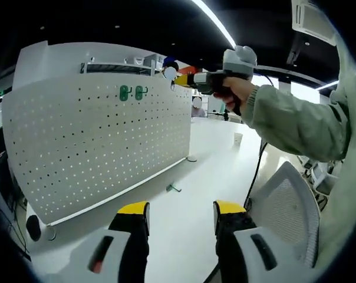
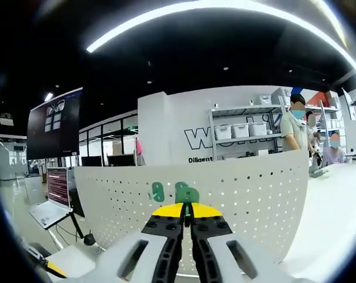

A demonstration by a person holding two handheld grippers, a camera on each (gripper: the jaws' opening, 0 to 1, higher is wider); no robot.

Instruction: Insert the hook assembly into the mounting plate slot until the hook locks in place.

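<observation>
Your left tool (image 1: pixel 181 215) hangs open above the white desk (image 1: pixel 207 159); a small green hook (image 1: pixel 174 188) lies there. Your right tool (image 2: pixel 187 211) pinches a green hook piece (image 2: pixel 188 195) before the white perforated pegboard (image 2: pixel 249 194); wall lettering reads "Diligent".

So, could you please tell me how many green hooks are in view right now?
3. Two hang side by side near the top of the white pegboard, left hook and right hook; a third hook lies on the table. Others may be hidden.

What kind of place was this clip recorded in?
Probably an open-plan lab or workshop. A white pegboard with green hooks stands on a long white table, storage shelves with bins line the back wall, and a laptop sits nearby.
</observation>
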